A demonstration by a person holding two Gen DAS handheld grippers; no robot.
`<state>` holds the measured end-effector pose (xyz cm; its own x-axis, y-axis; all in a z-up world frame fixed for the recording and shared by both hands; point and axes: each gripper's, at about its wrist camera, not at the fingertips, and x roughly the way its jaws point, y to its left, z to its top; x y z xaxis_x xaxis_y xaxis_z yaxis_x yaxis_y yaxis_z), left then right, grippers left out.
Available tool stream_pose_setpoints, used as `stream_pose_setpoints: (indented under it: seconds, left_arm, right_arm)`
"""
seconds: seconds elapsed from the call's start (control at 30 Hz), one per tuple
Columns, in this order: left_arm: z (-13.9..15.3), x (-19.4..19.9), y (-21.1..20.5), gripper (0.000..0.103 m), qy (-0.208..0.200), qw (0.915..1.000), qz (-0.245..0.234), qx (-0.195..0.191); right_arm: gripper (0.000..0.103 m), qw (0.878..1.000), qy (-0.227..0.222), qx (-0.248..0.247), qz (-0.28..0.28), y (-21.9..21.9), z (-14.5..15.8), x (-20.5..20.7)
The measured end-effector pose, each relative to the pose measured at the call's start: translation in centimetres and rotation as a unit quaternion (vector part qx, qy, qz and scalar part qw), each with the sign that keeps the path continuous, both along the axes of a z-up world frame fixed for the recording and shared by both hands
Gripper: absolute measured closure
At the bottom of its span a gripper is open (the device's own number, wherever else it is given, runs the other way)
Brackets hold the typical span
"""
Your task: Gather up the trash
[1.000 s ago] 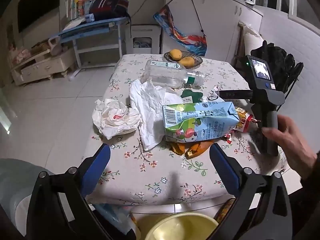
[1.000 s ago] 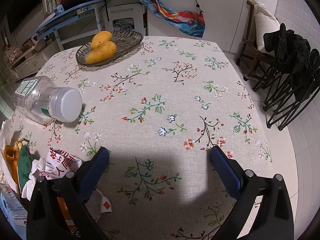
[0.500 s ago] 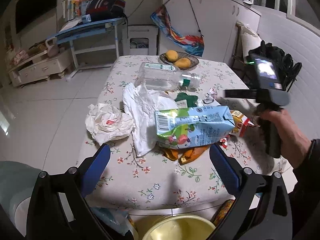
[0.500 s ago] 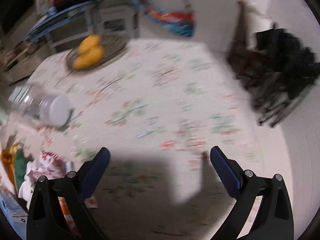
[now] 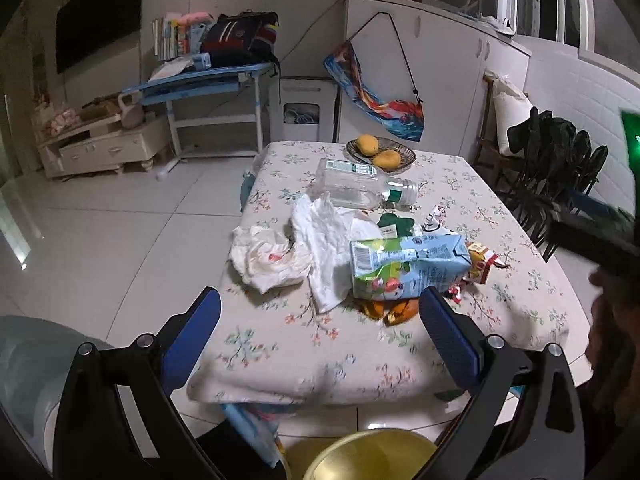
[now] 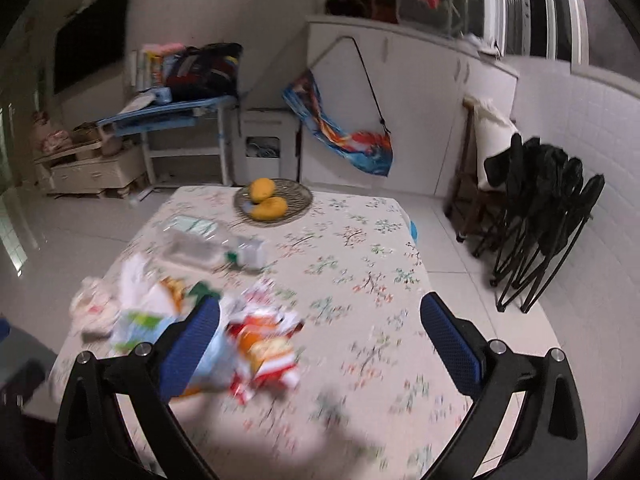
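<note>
Blue-padded and spread wide, our left gripper (image 5: pixel 318 322) hangs over the near edge of the counter (image 5: pixel 320 360), holding nothing. Just beyond its fingers lies the heap of trash on the flowered cloth: a crumpled white bag (image 5: pixel 268 258) at left, touching a wrinkled sheet of white tissue (image 5: pixel 324 244), and beside that a light blue and green drink carton (image 5: pixel 408 264) on its side, resting on orange peel (image 5: pixel 390 308). Red and yellow snack wrappers (image 5: pixel 478 262) poke out at the carton's right end. Farther back a clear plastic bottle (image 5: pixel 360 188) lies on its side, and beyond it a woven dish (image 5: pixel 404 152) holds two mangoes (image 5: pixel 368 144). A yellow bin (image 5: pixel 372 456) shows under the counter's edge, below the left gripper.

Our right gripper (image 6: pixel 320 338) is likewise spread apart and empty, hovering over the counter with the trash heap at its left finger; this view is blurred. Its body shows dark at the right edge of the left view. Black folding chairs (image 6: pixel 544 200) stand against the tiled wall.
</note>
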<state>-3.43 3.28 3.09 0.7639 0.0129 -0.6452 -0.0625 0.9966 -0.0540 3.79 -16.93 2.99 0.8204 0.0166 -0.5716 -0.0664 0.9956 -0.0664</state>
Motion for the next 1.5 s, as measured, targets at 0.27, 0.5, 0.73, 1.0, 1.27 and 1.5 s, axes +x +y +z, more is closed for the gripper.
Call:
stream_pose_setpoints:
  seconds: [0.27,0.5,0.73,1.0,1.27,1.5]
  left_arm:
    - [1.5,-4.9,1.0,0.007,-0.014,0.9999,0.001,0.010]
    - [1.2,-7.4,1.9,0.007,-0.023,0.9996,0.016,0.007]
    - [1.1,-7.5,1.6,0.007,-0.032,0.9994,0.010,0.008]
    - [1.1,-7.3,0.9,0.007,-0.038,0.9991,-0.001,0.016]
    - [1.1,-7.3,0.3,0.007,-0.041,0.9988,-0.009,0.028]
    - [1.1,-7.3,0.2,0.007,-0.041,0.9987,-0.009,0.028]
  right_arm:
    - [0.007,1.000,-0.014,-0.015,-0.001,1.0,-0.6,-4.5]
    - [0.007,1.000,-0.024,-0.016,-0.009,0.8,-1.1,-6.1]
    - [0.007,0.999,-0.035,-0.007,-0.008,0.5,-1.1,-7.4]
    - [0.007,0.999,-0.040,0.010,-0.009,-0.6,-0.6,-8.2]
    - [0.007,0.999,-0.040,0.013,-0.009,-0.9,-0.5,-8.4]
    - [0.007,0.999,-0.039,0.014,-0.008,-1.0,-0.5,-8.3]
